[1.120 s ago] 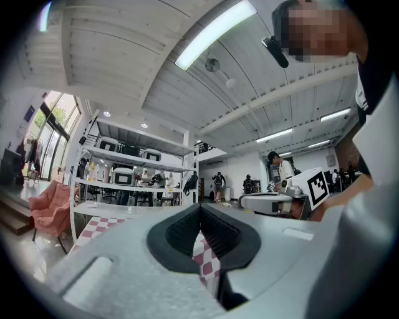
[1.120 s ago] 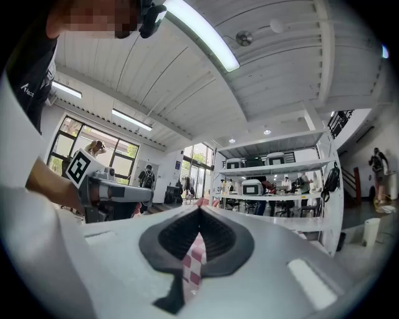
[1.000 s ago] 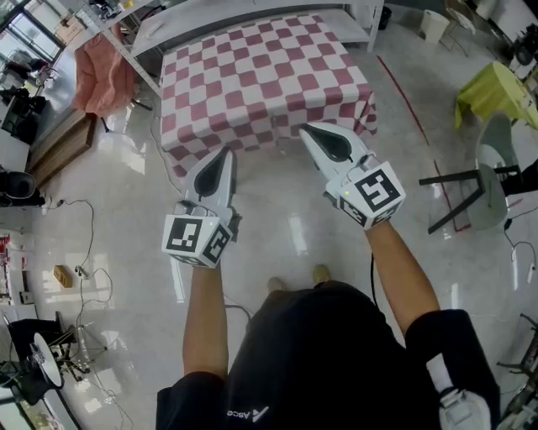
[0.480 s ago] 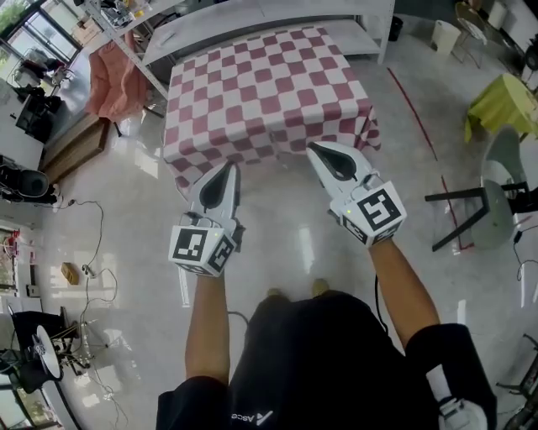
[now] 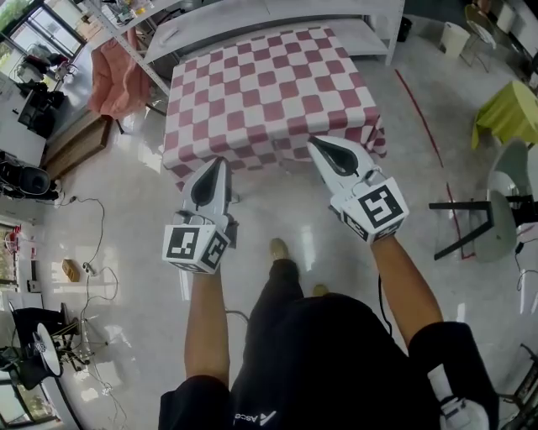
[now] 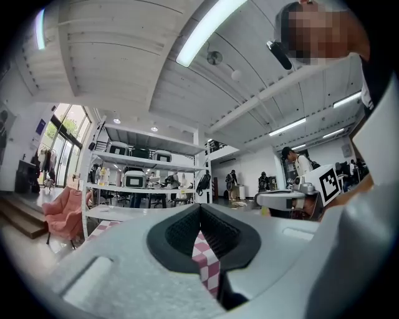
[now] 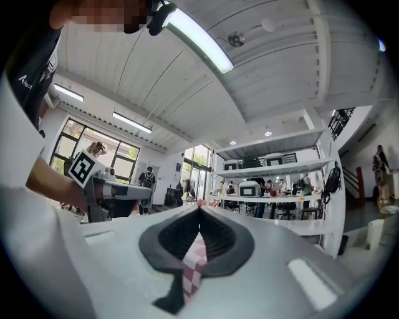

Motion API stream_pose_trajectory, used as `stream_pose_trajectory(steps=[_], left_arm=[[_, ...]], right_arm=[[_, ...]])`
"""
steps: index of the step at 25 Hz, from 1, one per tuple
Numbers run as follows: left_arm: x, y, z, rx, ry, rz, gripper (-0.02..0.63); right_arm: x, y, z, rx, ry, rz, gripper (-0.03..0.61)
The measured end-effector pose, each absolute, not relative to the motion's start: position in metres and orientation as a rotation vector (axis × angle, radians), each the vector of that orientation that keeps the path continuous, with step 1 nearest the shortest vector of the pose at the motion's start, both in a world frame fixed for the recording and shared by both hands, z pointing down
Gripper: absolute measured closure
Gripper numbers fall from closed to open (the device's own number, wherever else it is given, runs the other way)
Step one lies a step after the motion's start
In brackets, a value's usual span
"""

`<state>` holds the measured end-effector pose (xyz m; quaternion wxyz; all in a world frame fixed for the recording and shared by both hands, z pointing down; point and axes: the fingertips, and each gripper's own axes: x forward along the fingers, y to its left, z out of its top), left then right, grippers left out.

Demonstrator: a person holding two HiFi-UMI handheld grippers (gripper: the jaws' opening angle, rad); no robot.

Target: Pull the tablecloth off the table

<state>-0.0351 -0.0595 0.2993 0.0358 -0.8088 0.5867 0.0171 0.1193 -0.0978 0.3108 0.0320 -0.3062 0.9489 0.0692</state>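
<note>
A red-and-white checked tablecloth [image 5: 269,92] covers the table ahead of me, and its near edge hangs down. In the head view my left gripper [image 5: 220,161] and right gripper [image 5: 313,143] are held out side by side, their tips over that near edge. Both have their jaws together. In the left gripper view the left gripper [image 6: 200,205] shows a strip of the checked tablecloth [image 6: 207,261] through the slit behind its tips. The right gripper [image 7: 199,207] shows a like strip of tablecloth [image 7: 194,265]. I see no cloth pinched at either tip.
A white shelf rack [image 5: 252,21] stands behind the table, with a pink cloth [image 5: 109,76] draped at its left. A black-legged chair [image 5: 475,218] and a yellow-green cover [image 5: 504,113] are at the right. Cables [image 5: 92,277] trail over the glossy floor at the left.
One foot has stepped forward under me and the table has slid slightly lower in the head view. Both grippers keep their pose with jaws together.
</note>
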Motion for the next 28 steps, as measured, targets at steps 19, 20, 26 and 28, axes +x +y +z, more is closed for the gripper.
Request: stream_pose_trajectory(steps=[19, 20, 26, 28], left_arm=[[-0.213, -0.325, 0.332, -2.588, 1.827, 0.115, 0.603], [-0.221, -0.336, 0.336, -2.596, 1.836, 0.115, 0.603], [-0.252, -0.391, 0.364, -2.679, 1.870, 0.074, 0.598], [-0.257, -0.407, 0.376, -2.704, 1.892, 0.035, 0.523]], right_arm=[[-0.022, -0.350, 0.333, -1.247, 2.964, 0.249, 0.577], [-0.025, -0.362, 0.336, -1.277, 2.962, 0.234, 0.577], [-0.043, -0.415, 0.366, -1.407, 3.011, 0.132, 0.575], [-0.046, -0.432, 0.380, -1.433, 3.044, 0.083, 0.575]])
